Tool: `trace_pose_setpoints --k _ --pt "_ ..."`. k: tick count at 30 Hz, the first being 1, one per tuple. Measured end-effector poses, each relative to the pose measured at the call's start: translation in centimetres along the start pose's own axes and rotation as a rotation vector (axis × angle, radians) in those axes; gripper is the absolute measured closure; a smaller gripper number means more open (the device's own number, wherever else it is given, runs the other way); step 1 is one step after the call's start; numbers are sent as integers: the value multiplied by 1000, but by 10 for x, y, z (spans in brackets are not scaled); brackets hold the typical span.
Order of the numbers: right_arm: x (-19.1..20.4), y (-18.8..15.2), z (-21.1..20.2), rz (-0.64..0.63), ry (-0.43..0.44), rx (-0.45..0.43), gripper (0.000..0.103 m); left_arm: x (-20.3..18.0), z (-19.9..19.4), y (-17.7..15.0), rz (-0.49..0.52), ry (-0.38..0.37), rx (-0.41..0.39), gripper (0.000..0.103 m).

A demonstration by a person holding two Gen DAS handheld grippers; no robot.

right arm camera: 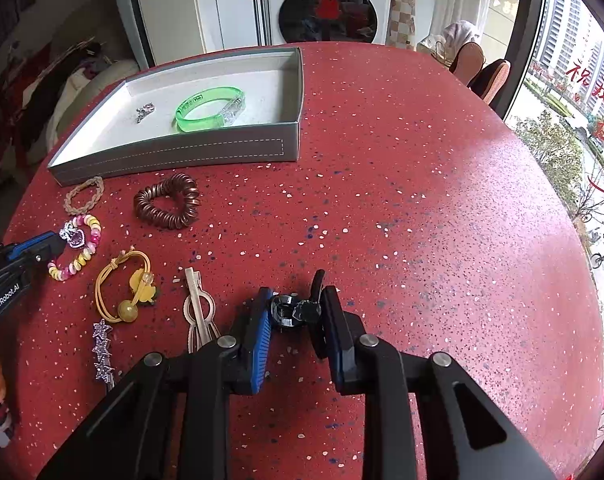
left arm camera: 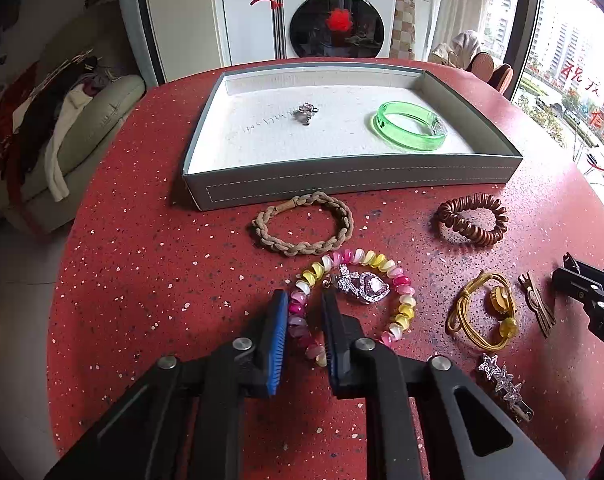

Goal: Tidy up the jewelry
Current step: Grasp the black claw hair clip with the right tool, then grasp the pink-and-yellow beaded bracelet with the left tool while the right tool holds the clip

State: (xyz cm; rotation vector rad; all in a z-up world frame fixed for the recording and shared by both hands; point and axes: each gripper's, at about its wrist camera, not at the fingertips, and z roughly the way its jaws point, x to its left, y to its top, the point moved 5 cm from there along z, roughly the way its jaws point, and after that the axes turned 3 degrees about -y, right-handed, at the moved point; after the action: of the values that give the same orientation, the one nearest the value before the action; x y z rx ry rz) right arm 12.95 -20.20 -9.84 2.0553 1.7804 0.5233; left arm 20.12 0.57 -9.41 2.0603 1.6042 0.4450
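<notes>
On the red speckled round table [right arm camera: 402, 184], the left gripper [left arm camera: 304, 308] is closed on the pink-and-yellow beaded bracelet [left arm camera: 398, 280] in front of the grey white-lined tray [left arm camera: 342, 184], while the right gripper [right arm camera: 292, 308] pinches a small black faceted ornament [right arm camera: 292, 312].

The right half of the red worktop [right arm camera: 422, 200] lies bare and passable. On the left, bracelets and clips crowd the near side, and the grey tray [right arm camera: 174, 152] walls off the far left; its floor is mostly free beside the green bangle [right arm camera: 208, 108].
</notes>
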Motion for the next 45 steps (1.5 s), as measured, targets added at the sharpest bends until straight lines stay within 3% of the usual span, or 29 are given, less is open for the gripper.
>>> trace_pose_setpoints --k 13,24,33,39,41,42,43,45 --pt "-10 2 -29 58 92 -65 76 11 -36 3 -67 -104 -76 75" --pt "2 42 -56 49 176 -128 76 8 -77 37 -75 -162 -152 78" --pt "14 77 -65 25 212 -168 76 17 -89 79 -55 -126 -206 78" --pt "21 55 -55 32 251 -122 76 18 -67 48 -42 -48 -144 78" --pt "19 46 -53 45 257 -107 76 19 -54 34 -49 -56 -96 65" --pt "18 43 -52 50 259 -102 76 20 -48 26 -49 -55 -78 22" --pt "17 40 -52 55 259 -98 76 21 -45 19 -57 -37 -76 0" --pt "14 36 -51 63 258 -93 76 23 -43 11 -53 -16 -92 0"
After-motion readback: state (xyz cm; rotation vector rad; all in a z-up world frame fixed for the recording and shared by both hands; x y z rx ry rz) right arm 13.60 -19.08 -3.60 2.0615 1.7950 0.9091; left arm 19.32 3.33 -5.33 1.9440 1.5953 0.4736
